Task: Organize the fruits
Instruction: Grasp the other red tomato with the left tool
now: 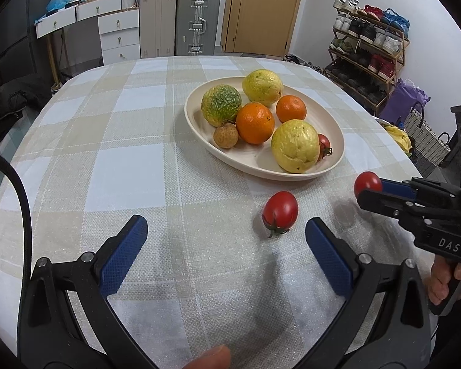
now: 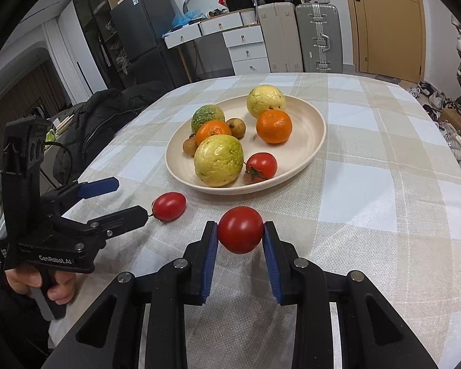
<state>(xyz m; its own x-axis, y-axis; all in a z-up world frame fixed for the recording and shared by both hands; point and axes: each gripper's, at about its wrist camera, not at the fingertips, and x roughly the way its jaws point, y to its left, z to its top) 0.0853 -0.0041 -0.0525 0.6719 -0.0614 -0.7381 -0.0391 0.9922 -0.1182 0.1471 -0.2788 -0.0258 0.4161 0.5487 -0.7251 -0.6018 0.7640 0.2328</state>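
Observation:
A cream oval plate (image 1: 335,132) (image 2: 310,117) holds guavas, two oranges, small brown longans and one tomato (image 2: 262,166). My right gripper (image 2: 240,233) is shut on a red tomato (image 2: 240,229) (image 1: 367,183), held just above the cloth in front of the plate; it also shows at the right of the left wrist view (image 1: 370,189). Another red tomato (image 1: 280,210) (image 2: 169,206) lies on the cloth. My left gripper (image 1: 227,233) (image 2: 130,198) is open and empty, with this tomato just ahead of its right finger.
The table has a checked beige and white cloth (image 1: 132,153). A dark jacket (image 2: 101,113) lies off the table's left side. Suitcases (image 1: 196,21), drawers and a door stand behind; a shoe rack (image 1: 368,49) stands at the right.

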